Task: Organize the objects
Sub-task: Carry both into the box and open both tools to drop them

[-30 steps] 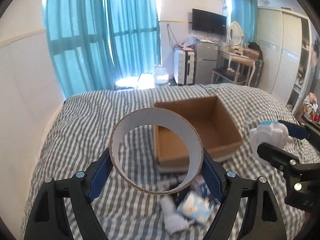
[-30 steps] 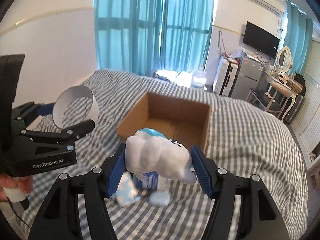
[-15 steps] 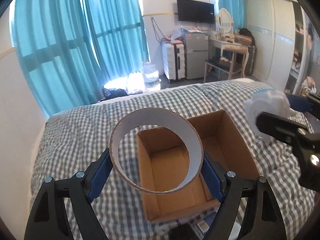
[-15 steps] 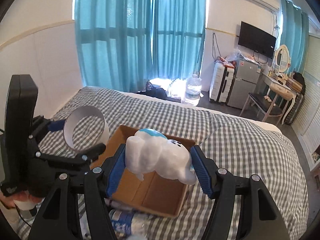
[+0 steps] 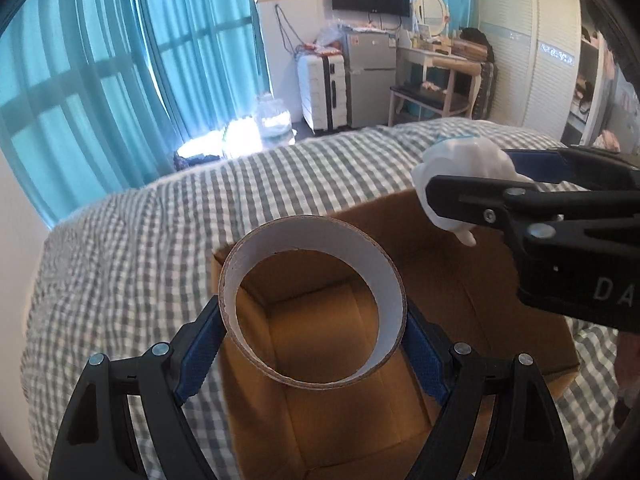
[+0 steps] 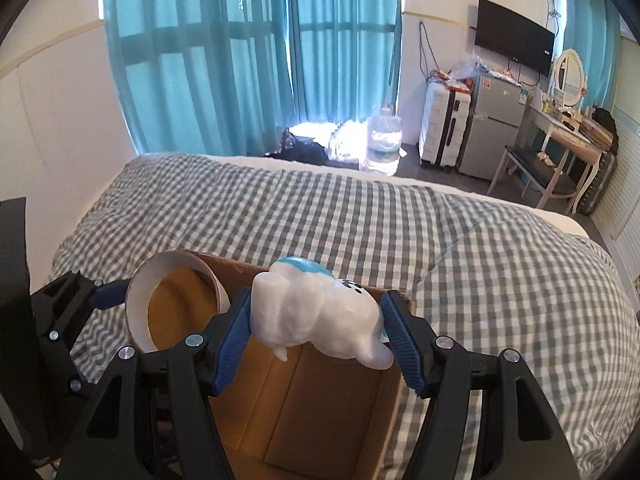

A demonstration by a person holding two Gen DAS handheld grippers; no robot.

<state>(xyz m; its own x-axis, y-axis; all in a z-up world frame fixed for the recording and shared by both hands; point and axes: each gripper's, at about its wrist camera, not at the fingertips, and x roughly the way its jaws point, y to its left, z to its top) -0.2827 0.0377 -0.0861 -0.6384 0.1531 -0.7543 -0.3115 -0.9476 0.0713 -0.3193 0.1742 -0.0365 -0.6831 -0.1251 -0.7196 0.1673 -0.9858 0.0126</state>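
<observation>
My left gripper (image 5: 312, 320) is shut on a brown tape roll (image 5: 390, 280) with a white inner core. It holds the roll above the open cardboard box (image 5: 340, 420) on the bed. My right gripper (image 6: 316, 332) is shut on a white cloud-shaped toy (image 6: 316, 316) with a blue top, also above the box (image 6: 320, 412). The toy (image 5: 464, 168) and the right gripper show at the right of the left wrist view. The tape roll (image 6: 138, 320) and the left gripper show at the left of the right wrist view. The box looks empty inside.
The box sits on a bed with a grey checked cover (image 6: 360, 220). Beyond the bed are teal curtains (image 6: 240, 52), a water jug (image 6: 384, 140), a white suitcase (image 6: 444, 128), a small fridge and a dressing table.
Both grippers have moved forward over the box with their objects still held. The box now lies right under them, and the items on the bed in front of it have left view.
</observation>
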